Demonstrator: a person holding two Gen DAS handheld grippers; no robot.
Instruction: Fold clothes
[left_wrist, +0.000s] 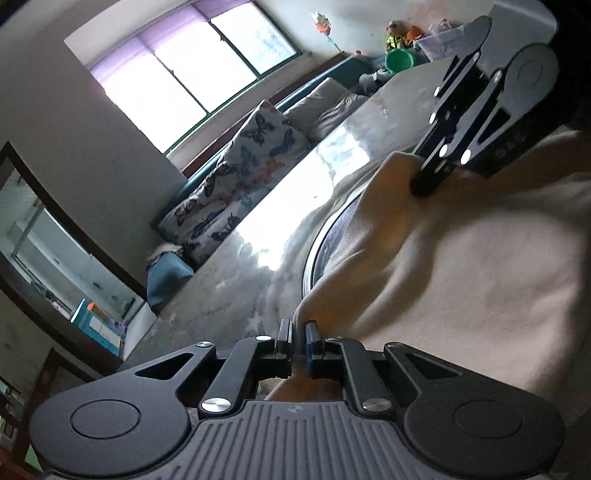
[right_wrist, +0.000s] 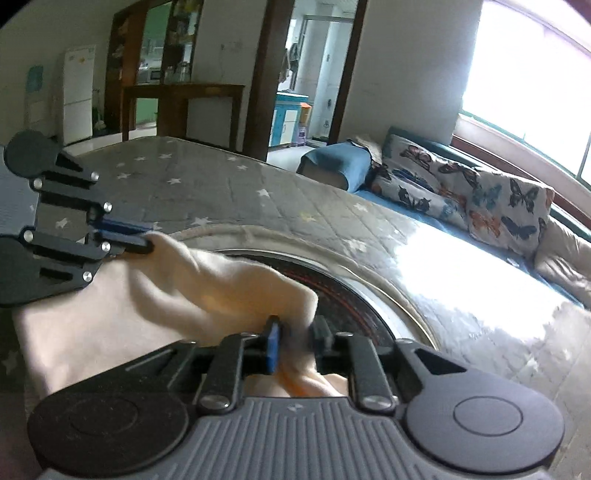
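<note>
Cream garment (right_wrist: 110, 325), edge stretched between left gripper (left_wrist: 298, 334) and right gripper (right_wrist: 295, 339), both lightly pinching cloth.

Domestic living room. Evidence: sofa (right_wrist: 436, 221) with butterfly cushions (right_wrist: 506, 210), fridge (right_wrist: 77, 94), large window (left_wrist: 192, 62), star-patterned quilted table cover (right_wrist: 229, 195).

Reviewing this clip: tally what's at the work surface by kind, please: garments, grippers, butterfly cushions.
Cream garment: 1
Grippers: 2, left gripper and right gripper
Butterfly cushions: 2, as far as the right wrist view shows
Total: 5
</note>
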